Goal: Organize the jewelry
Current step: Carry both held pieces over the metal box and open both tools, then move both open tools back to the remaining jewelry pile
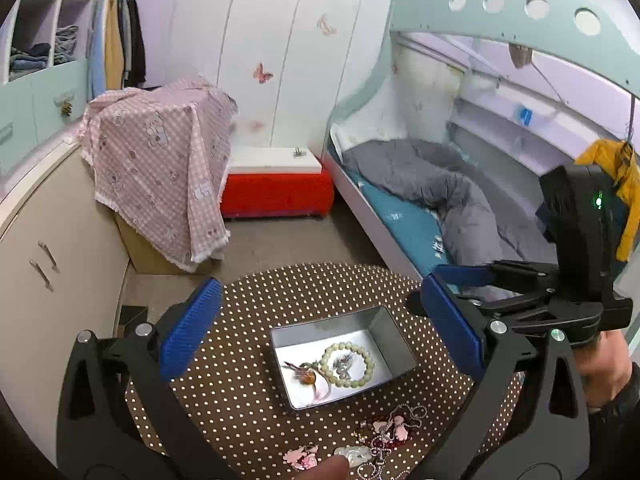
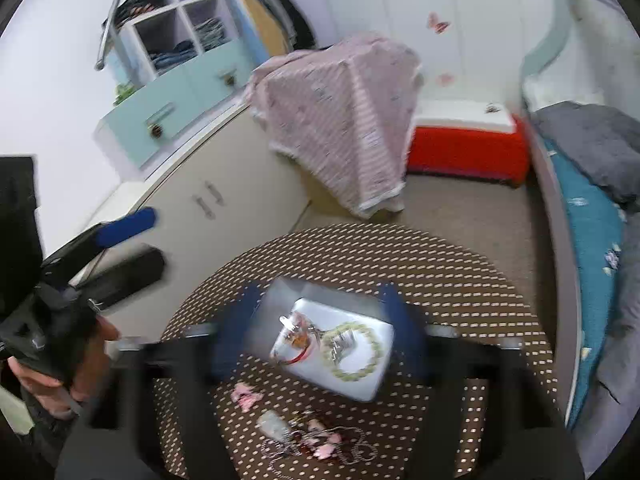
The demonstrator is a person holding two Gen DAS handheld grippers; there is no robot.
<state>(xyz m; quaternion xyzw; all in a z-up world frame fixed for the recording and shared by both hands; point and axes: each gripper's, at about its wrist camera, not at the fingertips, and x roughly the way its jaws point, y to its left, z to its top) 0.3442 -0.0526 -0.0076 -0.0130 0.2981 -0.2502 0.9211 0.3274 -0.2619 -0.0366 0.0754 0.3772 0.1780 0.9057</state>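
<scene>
A silver metal tin [image 1: 386, 330] [image 2: 280, 292] sits on the brown dotted round table [image 1: 240, 400] [image 2: 440, 280]. Inside lie a pale green bead bracelet [image 1: 348, 364] [image 2: 352, 354], a small silver piece and a red-orange pendant [image 1: 306, 376] [image 2: 298, 340]. Loose jewelry lies in front of the tin: pink pieces [image 1: 300, 456] [image 2: 245, 395], a clear stone [image 1: 354, 455] [image 2: 272, 424] and a tangle of silver chains with pink charms [image 1: 394, 432] [image 2: 320, 444]. My left gripper [image 1: 320, 332] is open and empty above the tin. My right gripper [image 2: 320, 336] is open, blurred, over the tin.
A cream cabinet [image 1: 48, 248] [image 2: 224, 200] stands left of the table. A pink checked cloth [image 1: 160, 168] [image 2: 340, 128] covers a box behind. A red and white chest [image 1: 276, 188] and a bed [image 1: 440, 208] with a grey duvet lie beyond.
</scene>
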